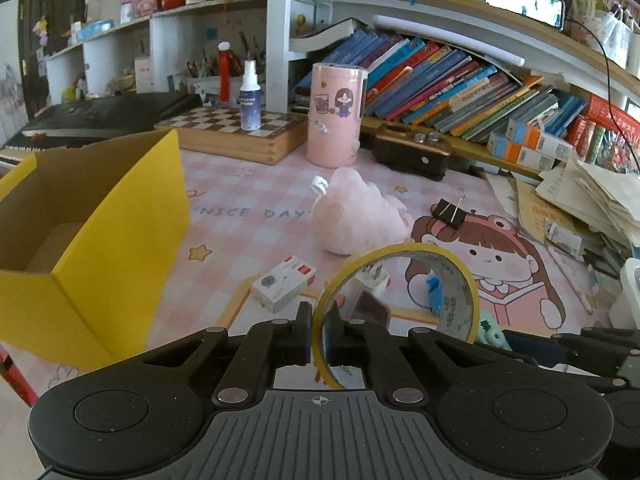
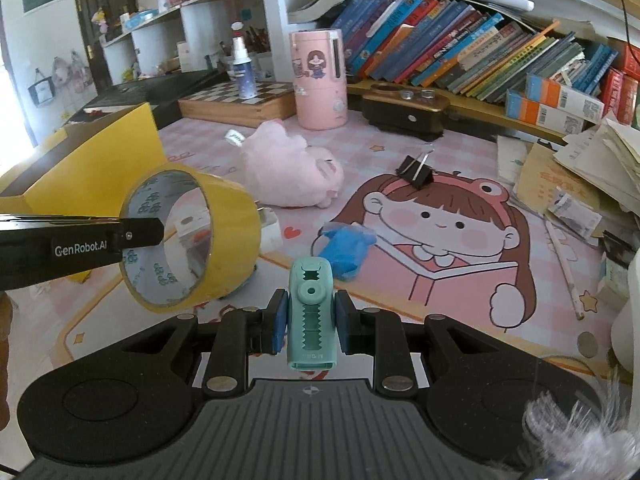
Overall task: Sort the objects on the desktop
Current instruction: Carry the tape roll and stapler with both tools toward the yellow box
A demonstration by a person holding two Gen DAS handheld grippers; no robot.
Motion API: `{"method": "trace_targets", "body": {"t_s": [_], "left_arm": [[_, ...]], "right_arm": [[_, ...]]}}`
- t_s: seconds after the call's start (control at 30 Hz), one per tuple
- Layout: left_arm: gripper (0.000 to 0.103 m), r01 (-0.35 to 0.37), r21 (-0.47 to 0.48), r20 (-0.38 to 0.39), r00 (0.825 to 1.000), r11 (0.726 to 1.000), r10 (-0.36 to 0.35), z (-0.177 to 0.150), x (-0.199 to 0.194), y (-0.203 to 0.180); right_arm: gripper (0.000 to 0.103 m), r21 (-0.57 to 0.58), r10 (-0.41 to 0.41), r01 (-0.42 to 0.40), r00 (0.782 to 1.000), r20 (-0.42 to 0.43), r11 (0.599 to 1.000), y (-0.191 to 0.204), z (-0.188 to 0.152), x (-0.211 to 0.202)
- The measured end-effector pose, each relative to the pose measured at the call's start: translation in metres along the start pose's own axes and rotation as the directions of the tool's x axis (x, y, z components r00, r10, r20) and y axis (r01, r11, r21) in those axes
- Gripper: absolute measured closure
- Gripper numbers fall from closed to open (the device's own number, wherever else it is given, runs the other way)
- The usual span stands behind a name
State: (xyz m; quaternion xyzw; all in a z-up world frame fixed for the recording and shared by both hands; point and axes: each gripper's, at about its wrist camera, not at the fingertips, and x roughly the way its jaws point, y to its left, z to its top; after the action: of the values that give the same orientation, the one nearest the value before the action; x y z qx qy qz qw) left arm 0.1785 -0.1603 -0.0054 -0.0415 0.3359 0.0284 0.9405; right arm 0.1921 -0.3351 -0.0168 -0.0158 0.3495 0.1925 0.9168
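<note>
My left gripper is shut on the wall of a yellow tape roll, held above the pink desk mat; the roll also shows in the right wrist view. My right gripper is shut on a teal correction-tape dispenser, held above the mat to the right of the roll. An open yellow cardboard box stands at the left. On the mat lie a pink plush toy, a black binder clip, a small white box, a white plug and a blue object.
A pink cylindrical container, a chessboard box with a spray bottle and a dark wooden box stand at the back. Leaning books fill the shelf. Loose papers pile at the right.
</note>
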Motion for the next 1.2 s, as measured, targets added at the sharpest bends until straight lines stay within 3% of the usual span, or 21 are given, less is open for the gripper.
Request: {"method": "trace_targets", "body": {"t_s": [0.33, 0.7, 1.2], "left_arm": [[0.098, -0.011, -0.039, 0.037, 0.999, 0.999, 0.013, -0.017, -0.026, 0.014], [0.098, 0.022, -0.064, 0.06, 0.998, 0.998, -0.018, -0.031, -0.05, 0.044], [0.098, 0.032, -0.088, 0.062, 0.998, 0.996, -0.027, -0.06, -0.096, 0.117]], "right_arm": [[0.08, -0.055, 0.046, -0.045, 0.999, 0.008, 0.997, 0.023, -0.009, -0.011], [0.08, -0.089, 0.029, -0.027, 0.999, 0.025, 0.996, 0.06, -0.019, -0.03], [0.08, -0.112, 0.016, -0.013, 0.999, 0.03, 0.994, 0.146, -0.039, -0.056]]}}
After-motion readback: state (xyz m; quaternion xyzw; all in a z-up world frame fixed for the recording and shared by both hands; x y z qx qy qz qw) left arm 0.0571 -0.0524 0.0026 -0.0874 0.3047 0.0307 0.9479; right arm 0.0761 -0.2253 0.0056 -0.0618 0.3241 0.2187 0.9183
